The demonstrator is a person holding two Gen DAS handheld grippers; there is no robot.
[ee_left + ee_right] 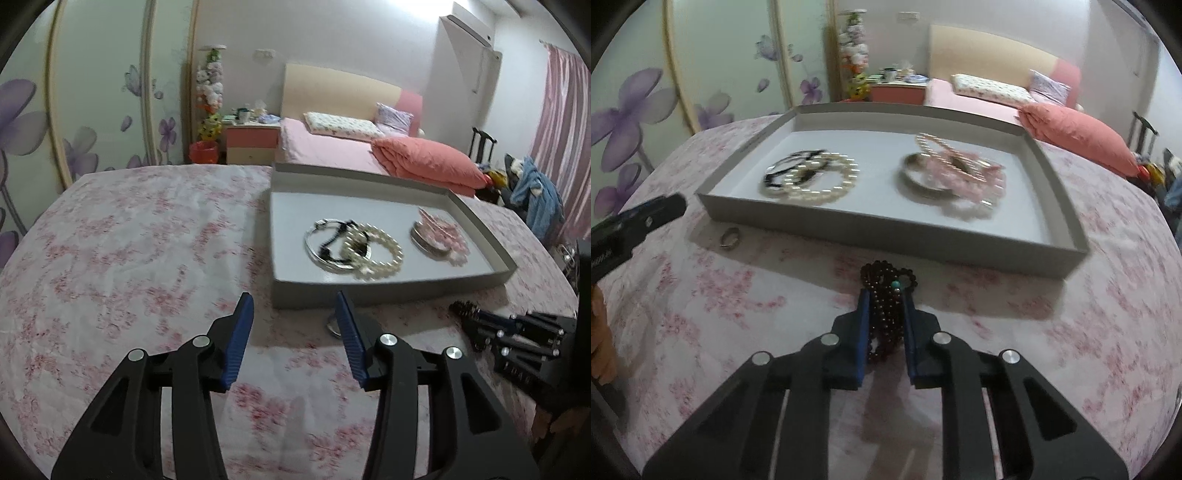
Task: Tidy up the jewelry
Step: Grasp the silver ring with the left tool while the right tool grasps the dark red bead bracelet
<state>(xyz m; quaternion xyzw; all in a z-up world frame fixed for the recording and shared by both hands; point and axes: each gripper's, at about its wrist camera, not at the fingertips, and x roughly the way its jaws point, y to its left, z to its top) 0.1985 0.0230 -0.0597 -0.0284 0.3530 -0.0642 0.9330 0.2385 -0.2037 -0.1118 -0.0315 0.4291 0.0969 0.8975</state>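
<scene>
Right tongs clamp a dark bead bracelet, lying lengthwise between the pads on the tabletop; the grey tray sits just ahead. Left tongs gape empty, a small ring just beyond their right tip.

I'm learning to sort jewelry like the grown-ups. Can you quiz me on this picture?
1. True or false: the right gripper is shut on the dark bead bracelet.
2. Where is the small ring? A) inside the grey tray B) on the flowered cloth in front of the tray
3. Fill in: the pearl bracelet lies in the tray's ____ half, seen from the right wrist.

Key: 1 true; 2 B; 3 left
</scene>
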